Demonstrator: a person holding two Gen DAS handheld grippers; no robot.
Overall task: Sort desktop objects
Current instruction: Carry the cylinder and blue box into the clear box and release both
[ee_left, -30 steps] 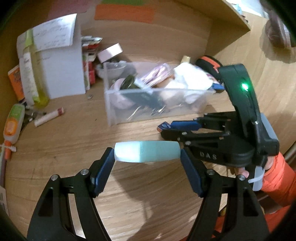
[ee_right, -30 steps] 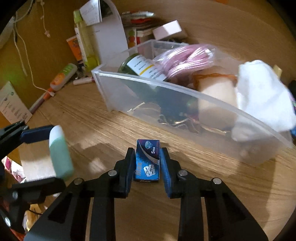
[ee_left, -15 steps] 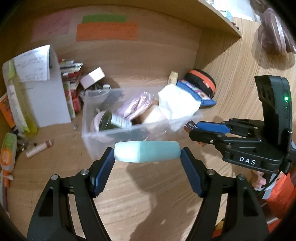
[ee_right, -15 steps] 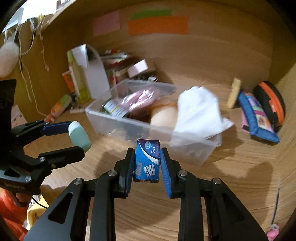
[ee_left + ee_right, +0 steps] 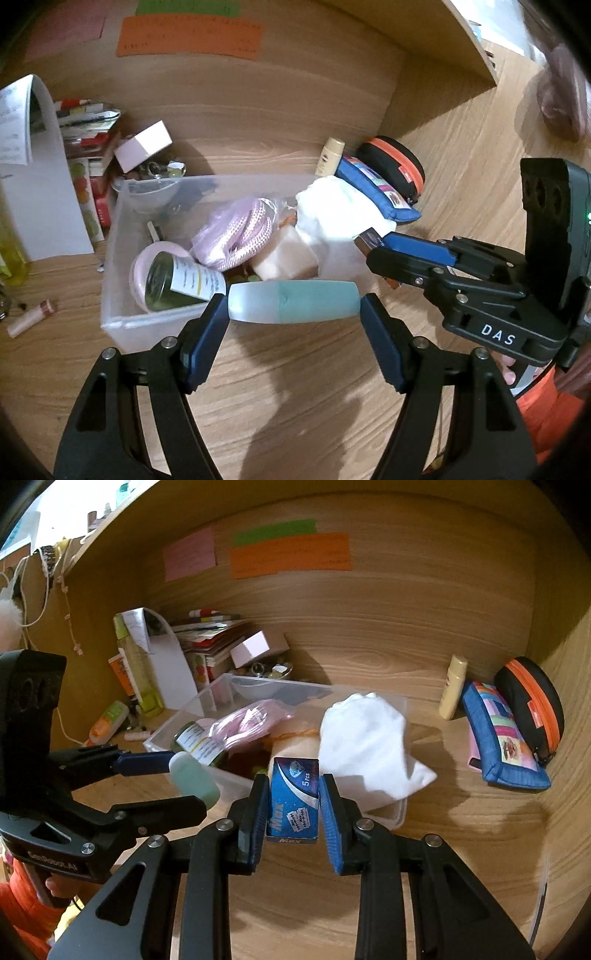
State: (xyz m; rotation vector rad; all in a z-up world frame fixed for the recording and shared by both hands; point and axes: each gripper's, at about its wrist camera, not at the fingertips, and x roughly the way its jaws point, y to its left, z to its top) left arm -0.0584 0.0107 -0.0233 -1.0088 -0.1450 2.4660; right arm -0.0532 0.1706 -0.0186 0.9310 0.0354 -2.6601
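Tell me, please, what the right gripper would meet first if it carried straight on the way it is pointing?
Probably the near wall of the clear plastic bin, or the white cloth draped over that edge, since both lie just beyond the blue box held in the right gripper. Depth is hard to judge in this fisheye view.

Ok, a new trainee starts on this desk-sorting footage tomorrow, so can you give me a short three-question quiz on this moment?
1. True or false: the left gripper is shut on a pale green bottle held crosswise.
2. What does the right gripper hold? A) a lip balm B) a small blue box C) a white cloth
3. Fill in: the white cloth hangs over the ___ of the clear plastic bin.

Key:
1. True; the pads press on both its ends.
2. B, the small blue box.
3. Rim, at the end nearer the blue pouch.
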